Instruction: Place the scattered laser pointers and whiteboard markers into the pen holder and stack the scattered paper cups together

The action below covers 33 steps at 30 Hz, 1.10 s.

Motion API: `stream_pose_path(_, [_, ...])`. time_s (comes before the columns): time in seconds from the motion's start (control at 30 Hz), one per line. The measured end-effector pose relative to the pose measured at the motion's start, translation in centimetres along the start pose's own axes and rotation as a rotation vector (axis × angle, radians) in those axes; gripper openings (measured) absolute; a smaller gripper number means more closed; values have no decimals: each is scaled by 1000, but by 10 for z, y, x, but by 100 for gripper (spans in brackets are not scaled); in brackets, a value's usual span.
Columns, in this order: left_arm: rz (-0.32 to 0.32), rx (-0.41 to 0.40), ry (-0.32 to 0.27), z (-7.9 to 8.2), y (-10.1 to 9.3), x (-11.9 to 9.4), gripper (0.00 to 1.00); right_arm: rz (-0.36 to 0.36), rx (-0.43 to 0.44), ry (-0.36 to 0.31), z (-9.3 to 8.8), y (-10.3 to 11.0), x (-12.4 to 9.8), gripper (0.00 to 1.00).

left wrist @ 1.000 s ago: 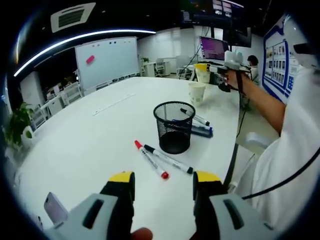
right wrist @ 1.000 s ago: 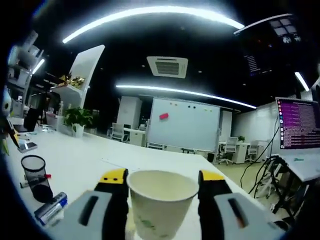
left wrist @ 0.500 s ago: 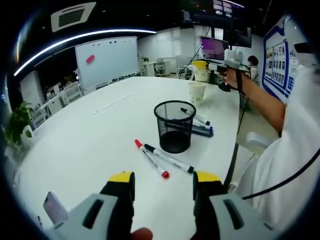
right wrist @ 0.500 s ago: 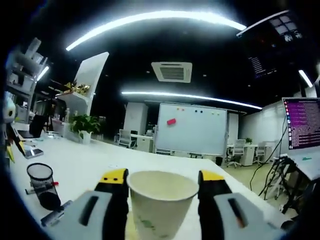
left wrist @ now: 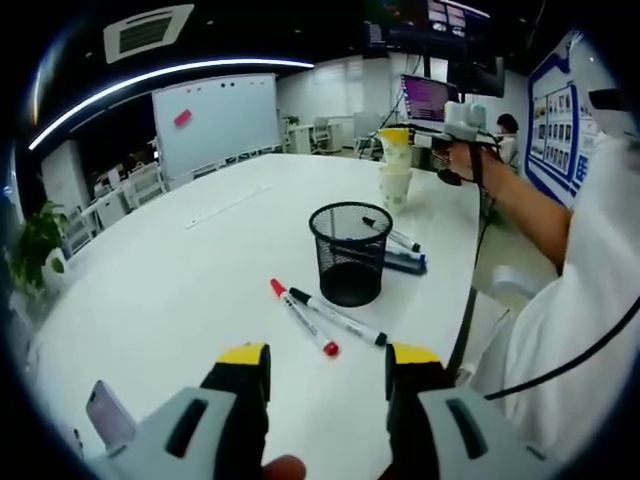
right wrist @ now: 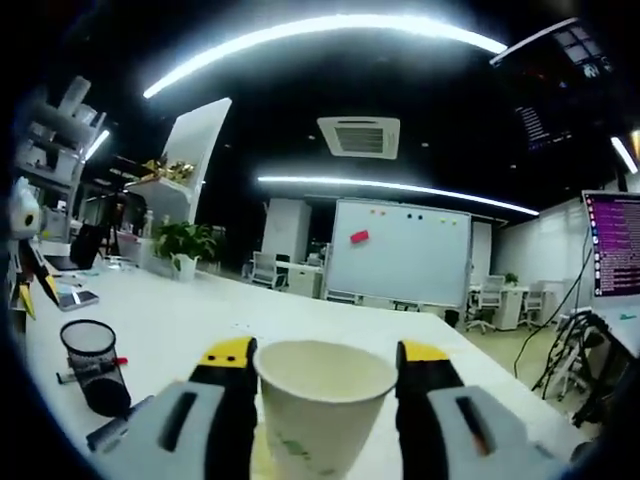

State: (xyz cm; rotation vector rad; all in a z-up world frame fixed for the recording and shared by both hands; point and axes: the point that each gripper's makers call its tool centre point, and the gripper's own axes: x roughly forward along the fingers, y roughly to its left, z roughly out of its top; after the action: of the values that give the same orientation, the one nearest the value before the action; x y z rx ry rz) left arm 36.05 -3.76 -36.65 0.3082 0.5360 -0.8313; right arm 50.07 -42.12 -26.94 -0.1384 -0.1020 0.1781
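In the left gripper view, the left gripper (left wrist: 328,375) hangs low over the near end of the white table (left wrist: 150,290), its yellow-tipped fingers (left wrist: 244,370) spread apart with nothing between them. A phone (left wrist: 108,413) lies on the table just left of them. Just beyond the fingers lie two markers side by side, a red marker (left wrist: 302,318) and a black marker (left wrist: 337,317), their near ends diverging. Behind them stands the black mesh pen holder (left wrist: 350,253), with a pen tip showing above its rim. More markers (left wrist: 402,243) lie against its right side, near the table edge. Farther along the same edge a paper cup (left wrist: 394,185) stands upright. Directly above it the right gripper (left wrist: 430,135), held in a person's hand (left wrist: 462,158), carries a second cup (left wrist: 397,148); whether the two cups touch cannot be told.

In the right gripper view, the right gripper's fingers (right wrist: 232,375) clamp the sides of the held cup (right wrist: 323,405), open mouth up. To the left and farther off, the pen holder (right wrist: 93,365) stands on the table with a red-capped marker (right wrist: 88,370) behind it and a dark marker (right wrist: 115,428) lying nearer. Across the room stands a whiteboard (right wrist: 400,253).
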Motion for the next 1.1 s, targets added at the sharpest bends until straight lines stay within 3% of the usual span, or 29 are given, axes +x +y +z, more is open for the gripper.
stream_pose_path(1.1, [10, -10, 8, -7, 0, -5, 47, 33, 15, -12, 1, 15, 1, 55])
